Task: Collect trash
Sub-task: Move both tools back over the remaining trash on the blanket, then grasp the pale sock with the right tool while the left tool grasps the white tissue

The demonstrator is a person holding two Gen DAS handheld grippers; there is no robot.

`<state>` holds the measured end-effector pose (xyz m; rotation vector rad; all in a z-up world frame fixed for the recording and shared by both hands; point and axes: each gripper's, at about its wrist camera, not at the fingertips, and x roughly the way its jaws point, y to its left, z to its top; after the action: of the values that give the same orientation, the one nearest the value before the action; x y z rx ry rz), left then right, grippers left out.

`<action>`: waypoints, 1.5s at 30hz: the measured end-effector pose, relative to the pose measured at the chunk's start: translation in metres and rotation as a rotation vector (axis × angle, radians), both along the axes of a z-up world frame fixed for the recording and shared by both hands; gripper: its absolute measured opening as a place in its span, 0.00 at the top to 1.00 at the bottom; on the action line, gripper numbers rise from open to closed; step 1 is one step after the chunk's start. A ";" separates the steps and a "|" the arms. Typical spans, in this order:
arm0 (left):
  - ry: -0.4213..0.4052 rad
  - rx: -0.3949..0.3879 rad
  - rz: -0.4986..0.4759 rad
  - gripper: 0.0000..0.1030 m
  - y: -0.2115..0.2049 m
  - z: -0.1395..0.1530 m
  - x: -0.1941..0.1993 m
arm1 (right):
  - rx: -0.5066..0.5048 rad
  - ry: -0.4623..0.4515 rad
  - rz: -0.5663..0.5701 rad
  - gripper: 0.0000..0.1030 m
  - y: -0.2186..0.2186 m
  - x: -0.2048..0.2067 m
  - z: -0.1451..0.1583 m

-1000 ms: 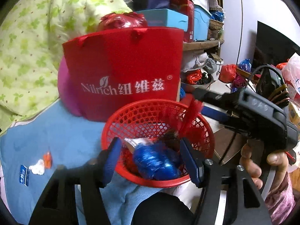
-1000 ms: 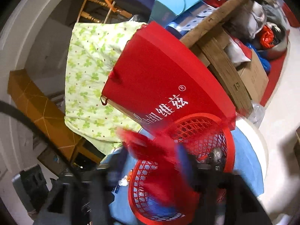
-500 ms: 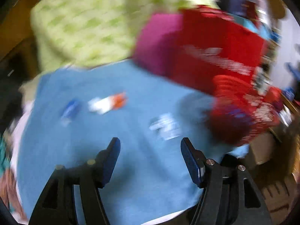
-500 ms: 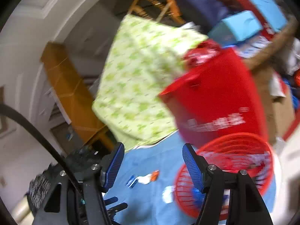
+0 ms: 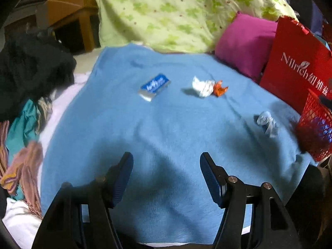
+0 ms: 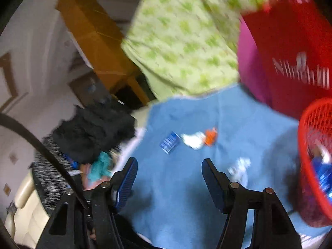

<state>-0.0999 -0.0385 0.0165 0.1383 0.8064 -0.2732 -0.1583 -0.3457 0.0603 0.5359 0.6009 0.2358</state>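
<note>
A: Where's the trash?

B: On the blue blanket. A blue packet lies toward the far edge, left of the middle. Just to its right sits a white wad with an orange wrapper touching it. A pale crumpled wrapper lies near the right edge, close to the red basket.

A: And the basket?

B: At the blanket's right edge, in front of a red bag. Something blue is inside it; the right wrist view is too blurred to name it.

A: The grippers?

B: The left hand-held gripper has its jaws partly apart with nothing between them, over the blanket's near edge. The right hand-held gripper stands the same way, empty, also above the near part of the blanket.

A: Anything else around?

B: A pink pillow and a green quilt past the far edge, dark clothes heaped off the left edge
</note>
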 end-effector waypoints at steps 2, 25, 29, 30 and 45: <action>0.026 -0.003 0.000 0.35 0.002 -0.014 0.004 | 0.004 0.109 -0.049 0.35 -0.009 0.024 -0.034; 0.061 -0.096 -0.106 0.32 -0.119 -0.002 0.171 | -0.131 0.211 -0.142 0.75 -0.020 0.096 -0.107; 0.134 -0.104 -0.060 0.32 -0.141 -0.023 0.206 | -0.099 0.213 -0.119 0.75 -0.018 0.098 -0.108; 0.151 -0.110 -0.051 0.32 -0.145 -0.028 0.213 | -0.092 0.210 -0.113 0.75 -0.017 0.098 -0.108; 0.130 -0.132 -0.026 0.77 -0.142 -0.025 0.190 | -0.079 0.098 -0.078 0.75 -0.010 0.092 -0.094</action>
<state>0.0903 -0.1809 -0.0090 0.0073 0.9135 -0.3621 -0.0665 -0.3561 -0.0335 0.4956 0.6800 0.1121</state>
